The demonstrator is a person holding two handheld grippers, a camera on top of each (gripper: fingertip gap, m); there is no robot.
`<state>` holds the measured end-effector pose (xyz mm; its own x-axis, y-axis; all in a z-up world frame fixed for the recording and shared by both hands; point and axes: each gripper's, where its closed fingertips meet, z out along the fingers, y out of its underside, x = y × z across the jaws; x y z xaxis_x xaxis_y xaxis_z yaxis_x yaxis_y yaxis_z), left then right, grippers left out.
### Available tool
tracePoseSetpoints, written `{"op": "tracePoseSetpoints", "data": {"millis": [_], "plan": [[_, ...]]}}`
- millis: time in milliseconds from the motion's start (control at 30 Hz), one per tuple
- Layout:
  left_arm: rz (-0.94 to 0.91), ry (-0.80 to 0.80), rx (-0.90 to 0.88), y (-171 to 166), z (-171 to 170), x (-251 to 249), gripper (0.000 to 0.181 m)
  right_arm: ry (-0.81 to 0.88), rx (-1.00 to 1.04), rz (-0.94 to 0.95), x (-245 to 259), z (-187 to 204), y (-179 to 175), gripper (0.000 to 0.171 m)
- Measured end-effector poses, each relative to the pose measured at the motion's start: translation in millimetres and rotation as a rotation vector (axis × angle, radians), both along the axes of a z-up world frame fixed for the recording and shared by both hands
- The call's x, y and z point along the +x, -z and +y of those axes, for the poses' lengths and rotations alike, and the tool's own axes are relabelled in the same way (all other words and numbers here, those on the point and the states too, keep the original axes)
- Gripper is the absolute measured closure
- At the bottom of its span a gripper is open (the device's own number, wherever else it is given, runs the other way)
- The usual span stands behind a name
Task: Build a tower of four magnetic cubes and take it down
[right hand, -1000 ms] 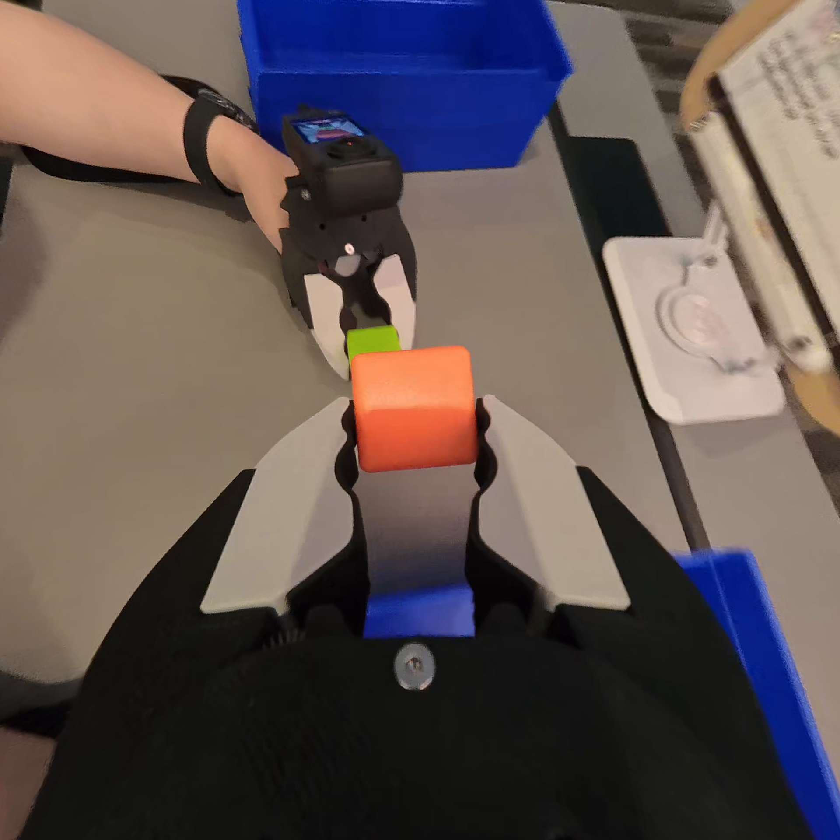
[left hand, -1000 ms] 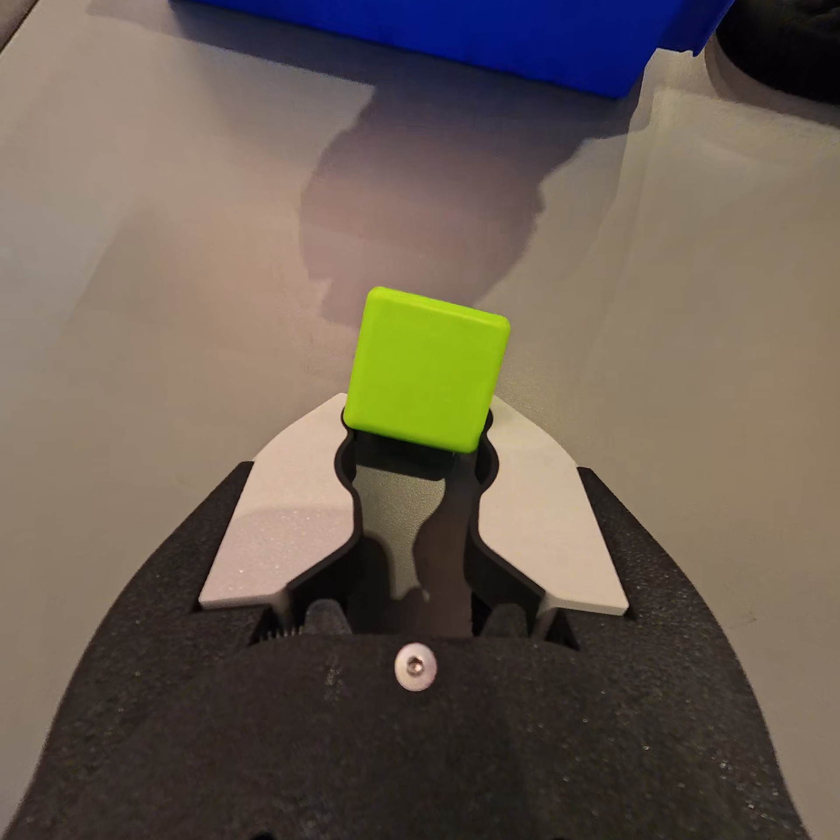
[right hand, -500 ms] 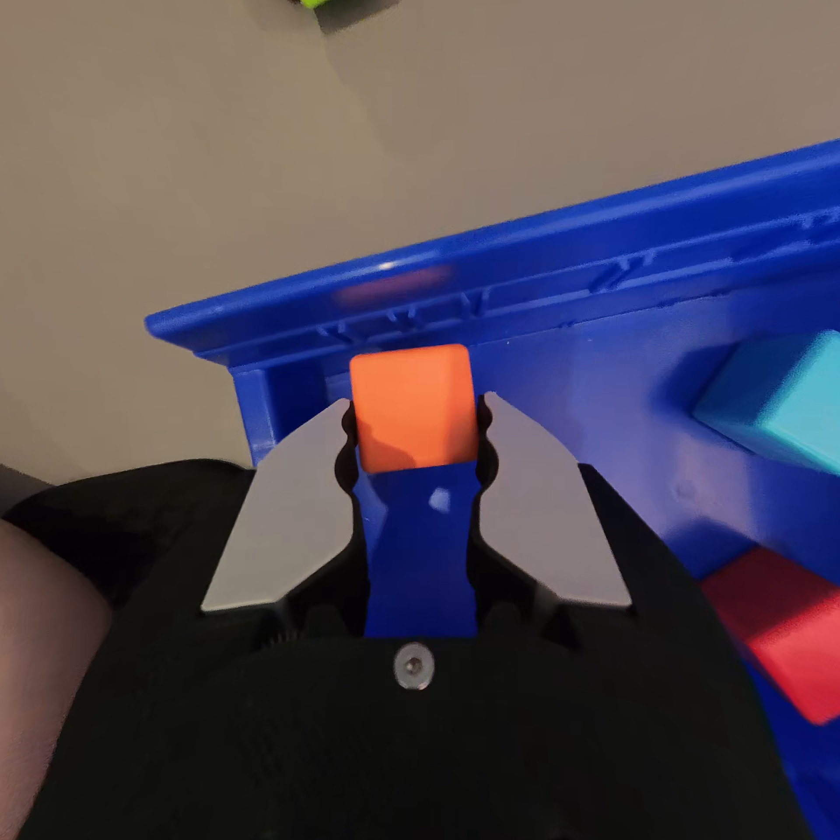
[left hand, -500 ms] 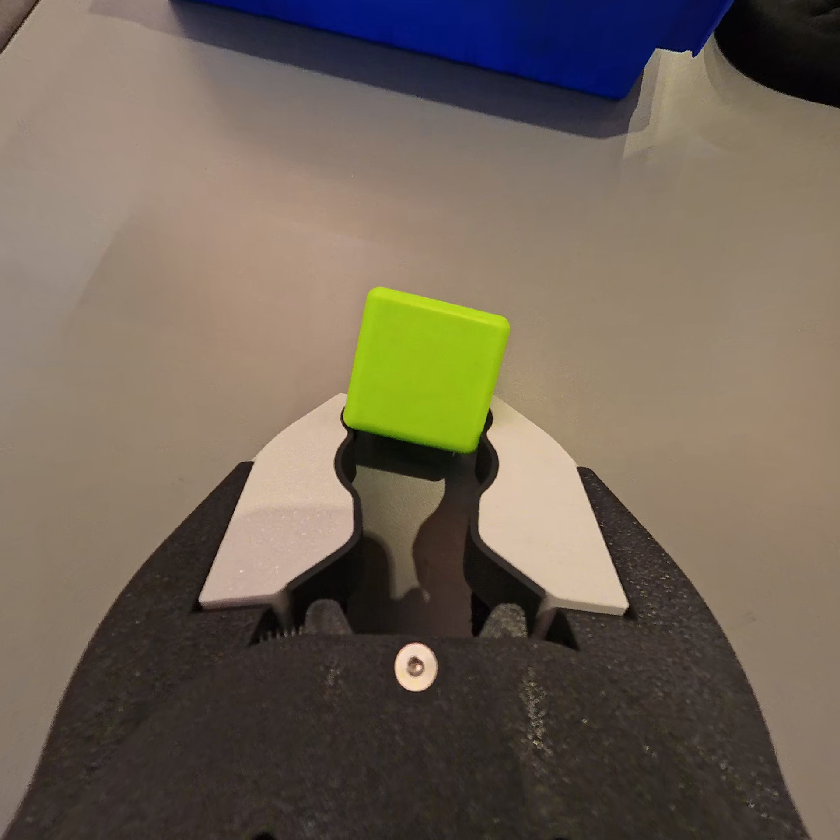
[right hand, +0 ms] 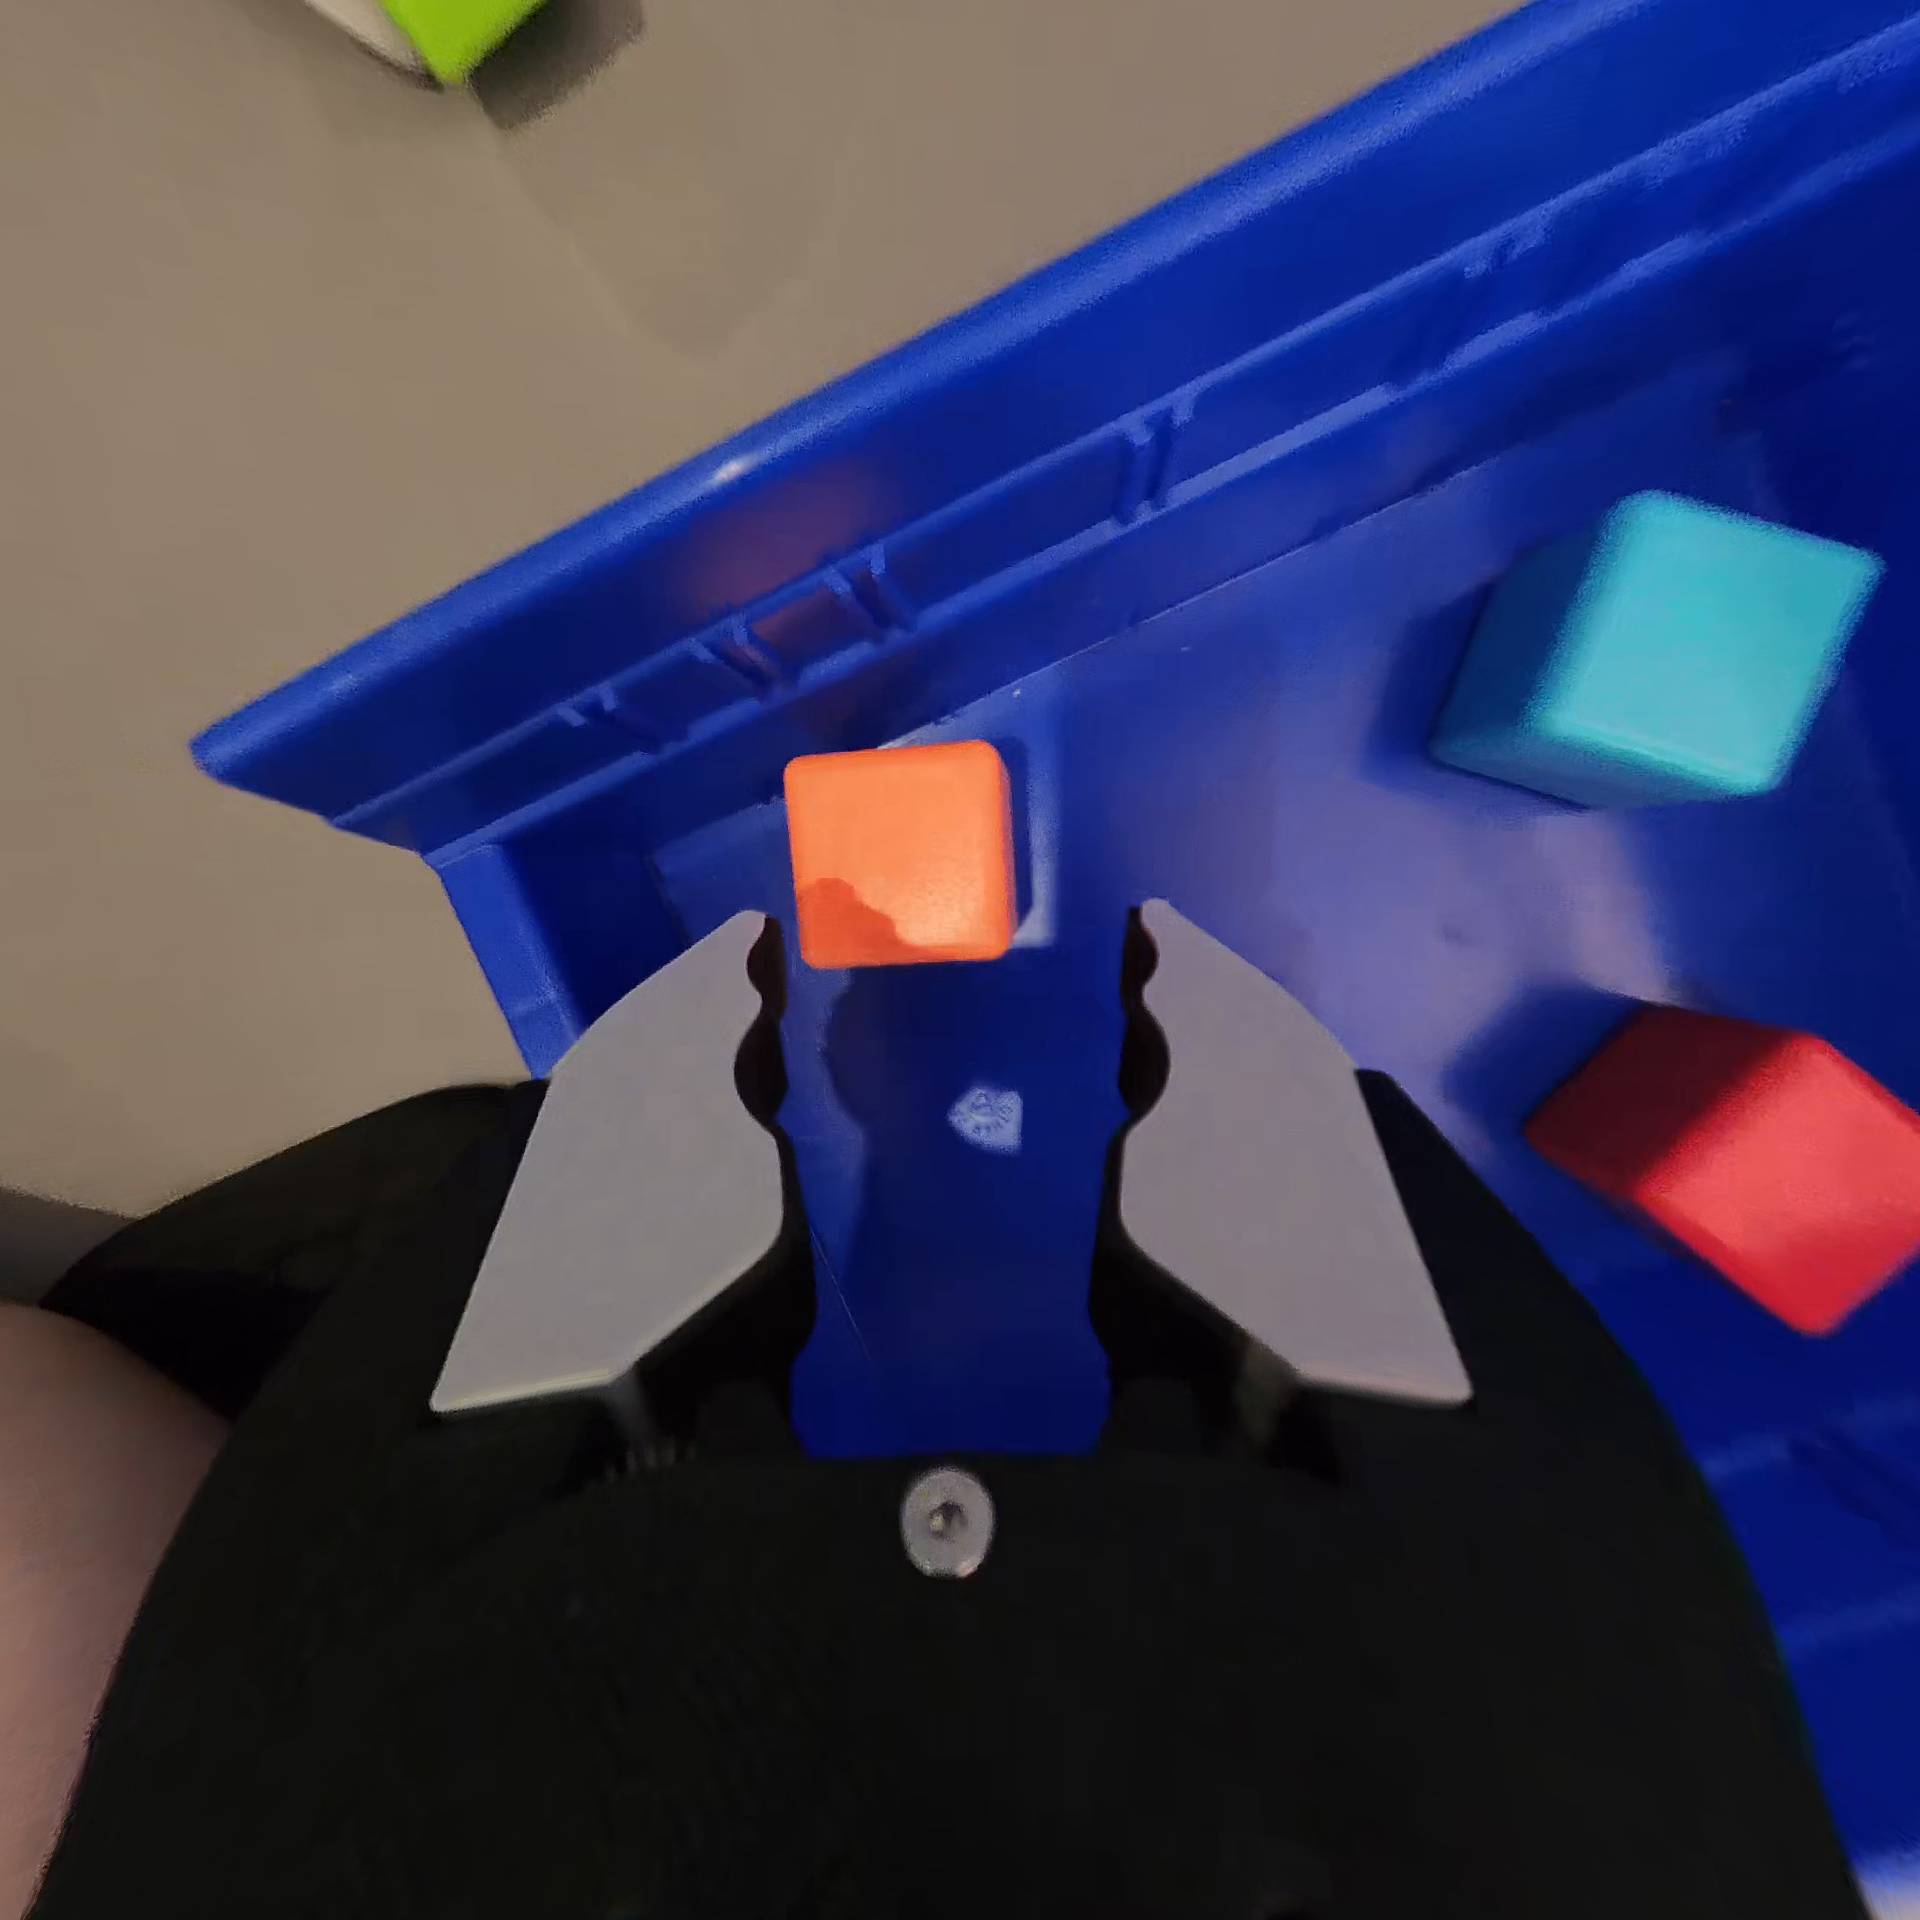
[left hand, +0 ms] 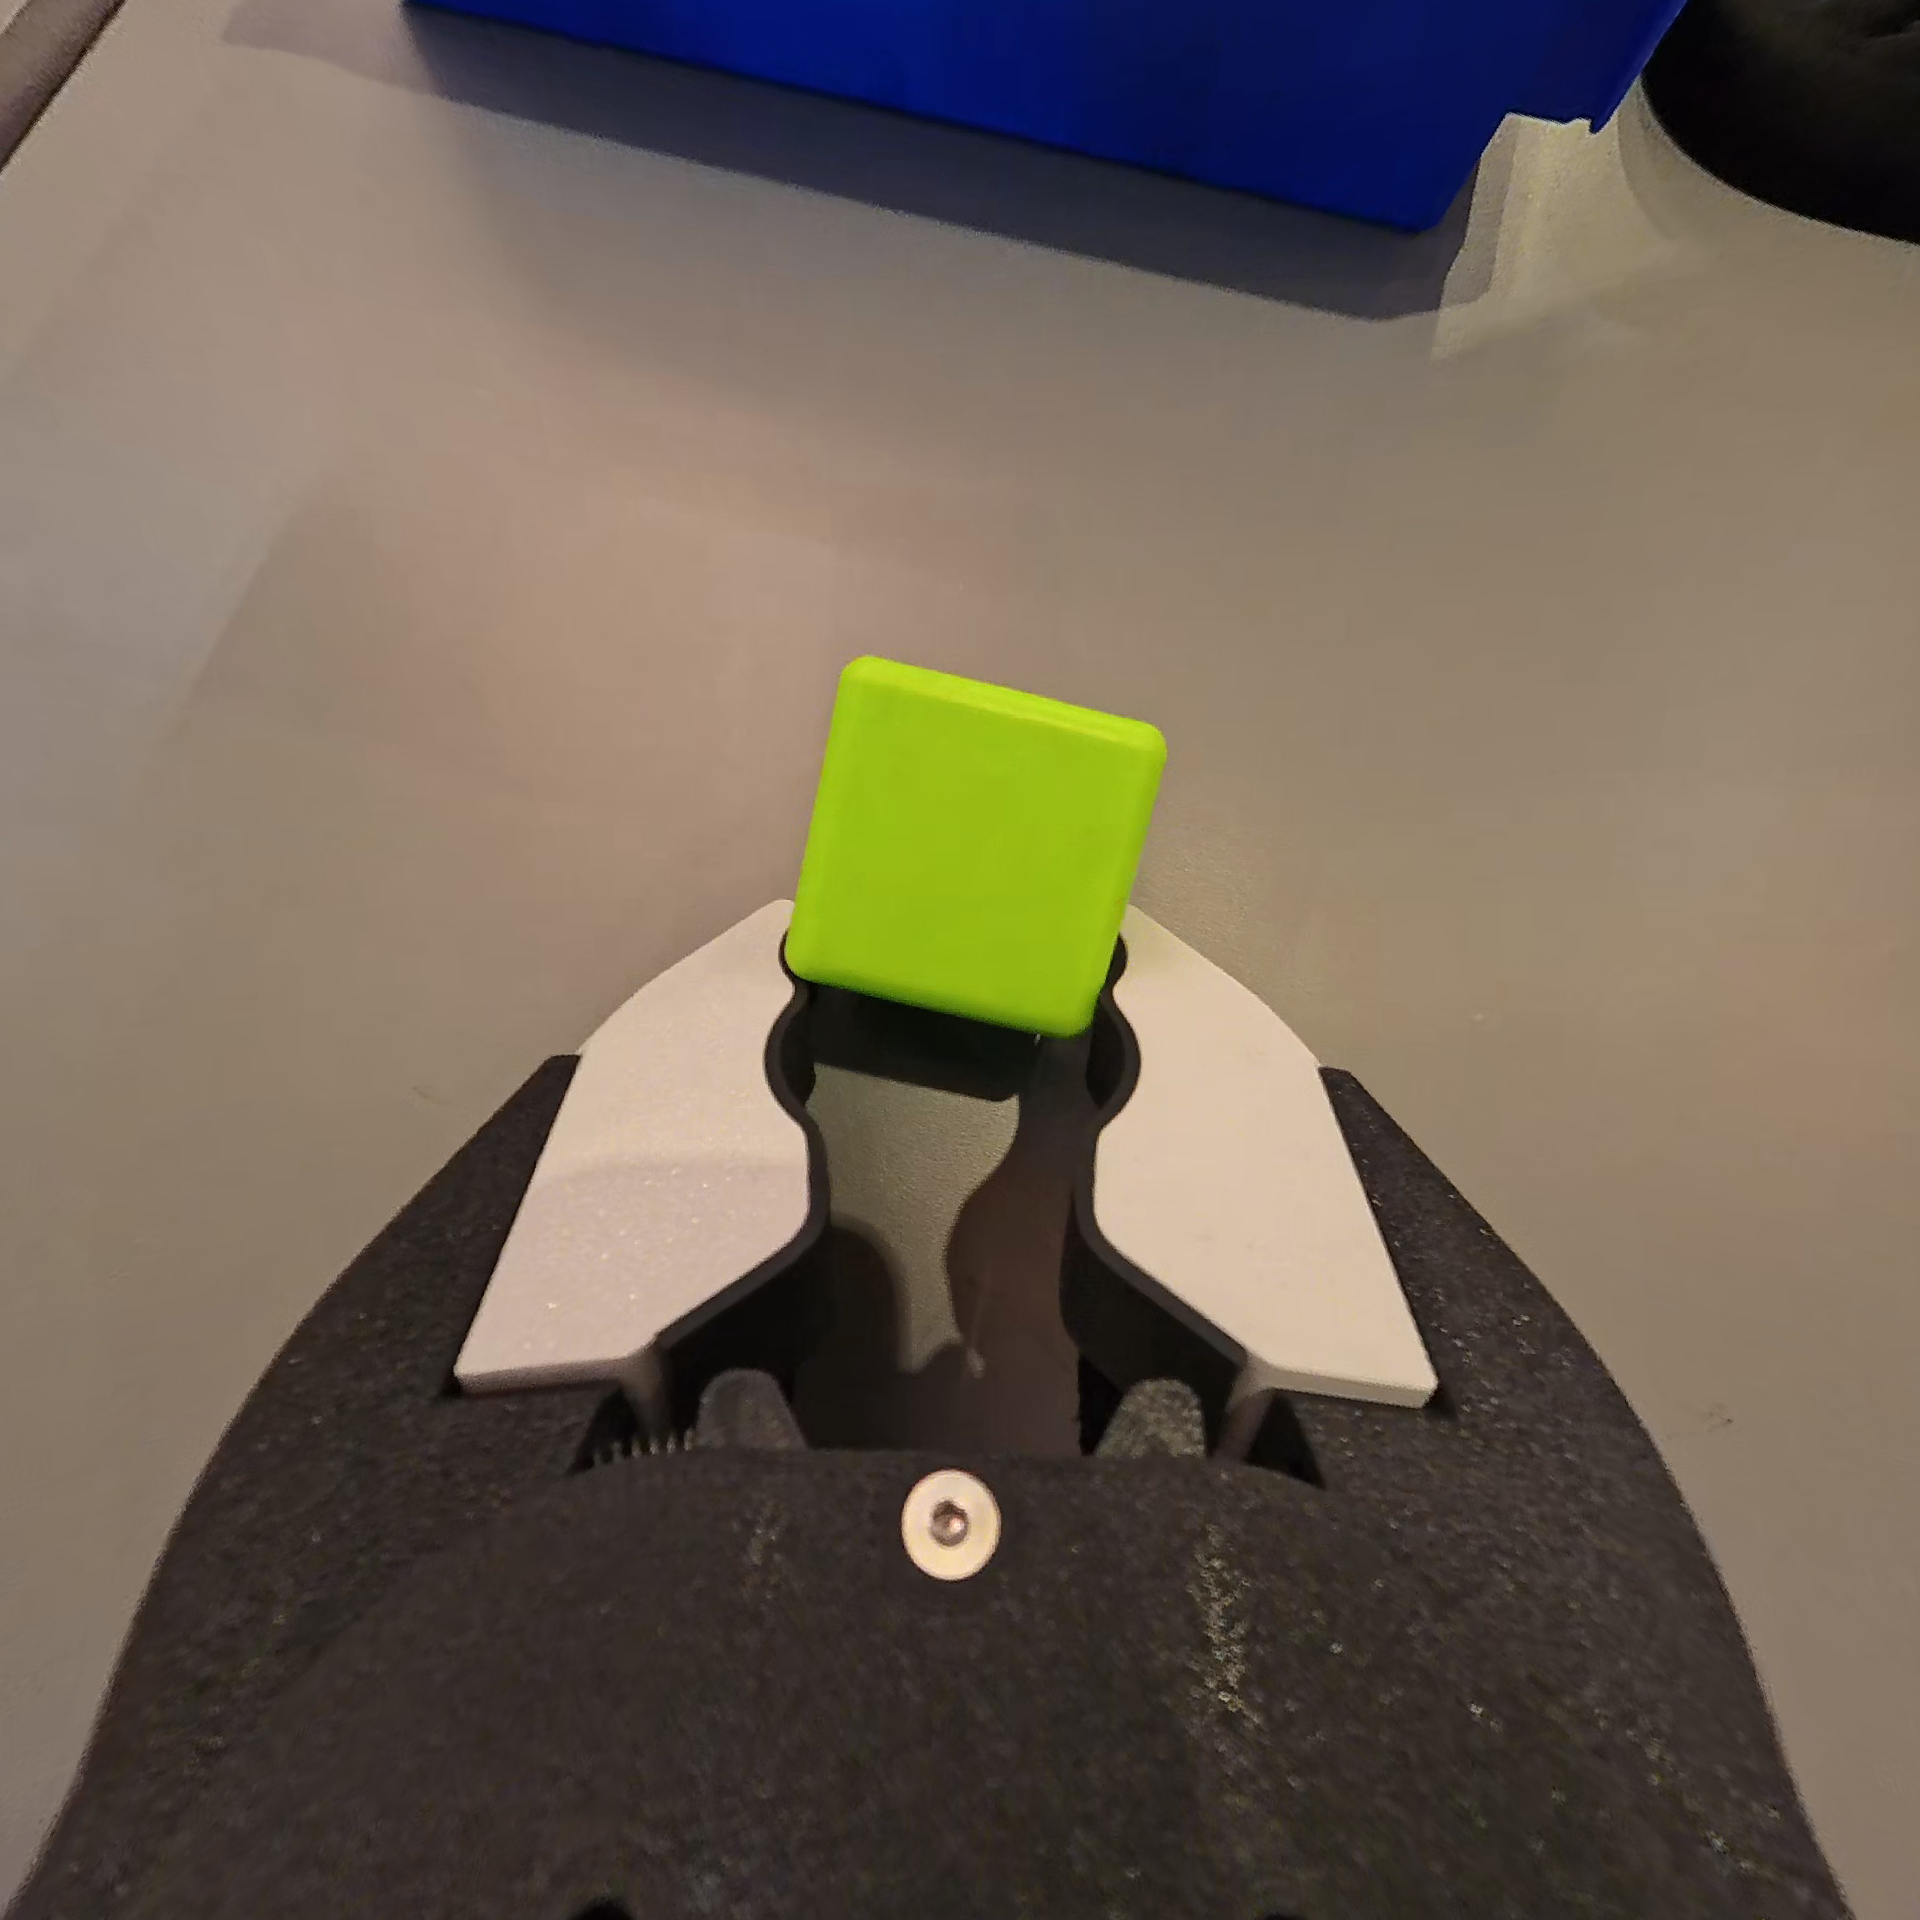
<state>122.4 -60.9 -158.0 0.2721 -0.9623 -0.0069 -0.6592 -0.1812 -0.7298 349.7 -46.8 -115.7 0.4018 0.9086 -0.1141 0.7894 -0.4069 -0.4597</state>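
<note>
Left gripper [left hand: 956,966]: fingers [left hand: 665,1122] pinch the lime-green cube [left hand: 971,847] at its lower edge, one finger on each side. Cube sits slightly rotated in the grip, over the grey table [left hand: 416,623]. A blue bin [left hand: 1039,83] lies at the far edge of the table in the left wrist view, well apart from the cube.

Right gripper [right hand: 951,925]: fingers [right hand: 644,1143] spread wide, holding nothing. It hangs above the inside of a second blue bin [right hand: 727,582], near the bin's corner. Orange cube [right hand: 899,852] is inside this bin, just beyond the fingertips and close to the corner wall; no contact with either finger. The frame is blurred, so whether the orange cube rests on the bin floor cannot be told.

Also in the same bin: a cyan cube [right hand: 1662,649] farther right, and a red cube [right hand: 1745,1164] right of the gripper, both apart from the orange one and from each other.

A small moulded mark [right hand: 985,1120] shows on the bin floor between the fingers; too blurred to read. No other writing visible.

A lime-green patch at the top left edge of the right wrist view, over the table, is the green cube seen from far off.
</note>
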Motion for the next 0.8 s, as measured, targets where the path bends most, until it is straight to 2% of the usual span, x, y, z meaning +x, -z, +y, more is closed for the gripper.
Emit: {"op": "tracePoseSetpoints", "data": {"millis": [200,333,400,533,600,800], "plan": [[-0.085,-0.065,0.098,-29.6,11.7,1.8,0.131,0.201,0.195,0.148,-1.2,15.8,-81.7,0.109],[-0.172,-0.168,0.261,-72.5,24.1,-1.9,0.131,0.312,0.146,0.477,-58.8,15.9,-152.9,0.110],[-0.213,-0.215,0.318,-88.9,25.9,-2.8,0.131,0.322,0.072,0.631,-96.0,10.7,-174.9,0.110],[-0.200,-0.246,0.393,-97.7,23.7,-1.2,0.131,0.327,0.035,0.640,-156.7,14.4,-163.8,0.103],[-0.179,-0.250,0.430,-97.9,22.7,0.3,0.131,0.322,-0.012,0.599,-179.1,13.5,-146.4,0.097],[-0.172,-0.258,0.447,-100.2,20.0,2.6,0.131,0.301,-0.110,0.439,-217.2,9.1,-91.7,0.096]]}}
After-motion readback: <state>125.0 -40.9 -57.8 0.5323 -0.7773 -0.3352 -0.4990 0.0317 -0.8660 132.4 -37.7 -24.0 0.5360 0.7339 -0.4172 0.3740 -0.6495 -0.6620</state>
